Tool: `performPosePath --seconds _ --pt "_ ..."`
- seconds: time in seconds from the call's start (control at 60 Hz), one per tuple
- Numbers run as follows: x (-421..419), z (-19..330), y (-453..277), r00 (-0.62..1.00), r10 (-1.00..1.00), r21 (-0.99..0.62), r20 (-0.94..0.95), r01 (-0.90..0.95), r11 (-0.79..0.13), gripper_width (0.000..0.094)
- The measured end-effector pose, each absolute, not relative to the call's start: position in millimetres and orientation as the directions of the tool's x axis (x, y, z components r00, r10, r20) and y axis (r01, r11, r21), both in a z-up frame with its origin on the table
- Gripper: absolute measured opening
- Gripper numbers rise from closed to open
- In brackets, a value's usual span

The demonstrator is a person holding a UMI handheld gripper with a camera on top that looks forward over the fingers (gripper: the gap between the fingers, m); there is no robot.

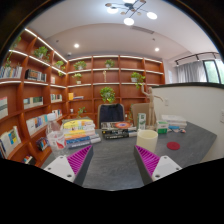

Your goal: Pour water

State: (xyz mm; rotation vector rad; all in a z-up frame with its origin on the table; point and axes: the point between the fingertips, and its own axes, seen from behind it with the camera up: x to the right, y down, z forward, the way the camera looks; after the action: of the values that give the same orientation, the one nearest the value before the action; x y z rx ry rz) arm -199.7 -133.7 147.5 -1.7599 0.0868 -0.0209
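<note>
My gripper (112, 162) is open and empty above a dark grey table (110, 155); only bare tabletop lies between the pink-padded fingers (78, 158). A pale cream cup (147, 138) stands on the table just beyond the right finger. A small red round thing (173, 146) lies flat to the right of the cup. Behind the cup stand small items with green on them (162, 126), too small to tell what they are.
Stacks of colourful books (78, 130) sit at the table's far left and more books (115, 128) at its far middle. A dark chair (112, 113) stands behind the table. Bookshelves (30, 90) line the left wall and a white partition (190, 105) stands at right.
</note>
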Motion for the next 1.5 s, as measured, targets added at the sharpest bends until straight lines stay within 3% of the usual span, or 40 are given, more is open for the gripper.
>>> performPosePath --seconds 0.133,0.283,0.717,0.8,0.867,1.017,1.117,1.367,1.5 --pt "-269.7 105.5 -145.6 1.0 -0.001 -0.974 -0.029 -0.029 -0.226 0.0866" --pt "-348.3 81.6 -136.2 0.992 0.121 -0.966 -0.022 0.01 -0.259 0.0873" --pt "-410.4 116.5 -44.7 0.988 0.151 -0.984 -0.02 0.007 -0.18 0.0863" --pt "-411.1 121.1 -32.8 0.987 0.155 -0.987 -0.038 -0.013 -0.163 0.0757" --pt "-408.7 122.8 -27.3 0.989 0.141 -0.988 -0.038 -0.016 -0.153 0.0568" --pt "-407.1 120.7 -25.6 0.991 0.133 -0.989 -0.033 -0.013 -0.148 0.0482" --pt "-407.6 121.3 -25.9 0.99 0.141 -0.989 -0.027 -0.006 -0.147 0.0375" --pt "-396.2 119.7 -23.3 0.986 0.145 -0.984 -0.084 -0.059 -0.165 0.0366" --pt "-355.5 128.7 -19.9 0.941 0.079 -0.931 -0.329 -0.309 -0.195 0.0366"
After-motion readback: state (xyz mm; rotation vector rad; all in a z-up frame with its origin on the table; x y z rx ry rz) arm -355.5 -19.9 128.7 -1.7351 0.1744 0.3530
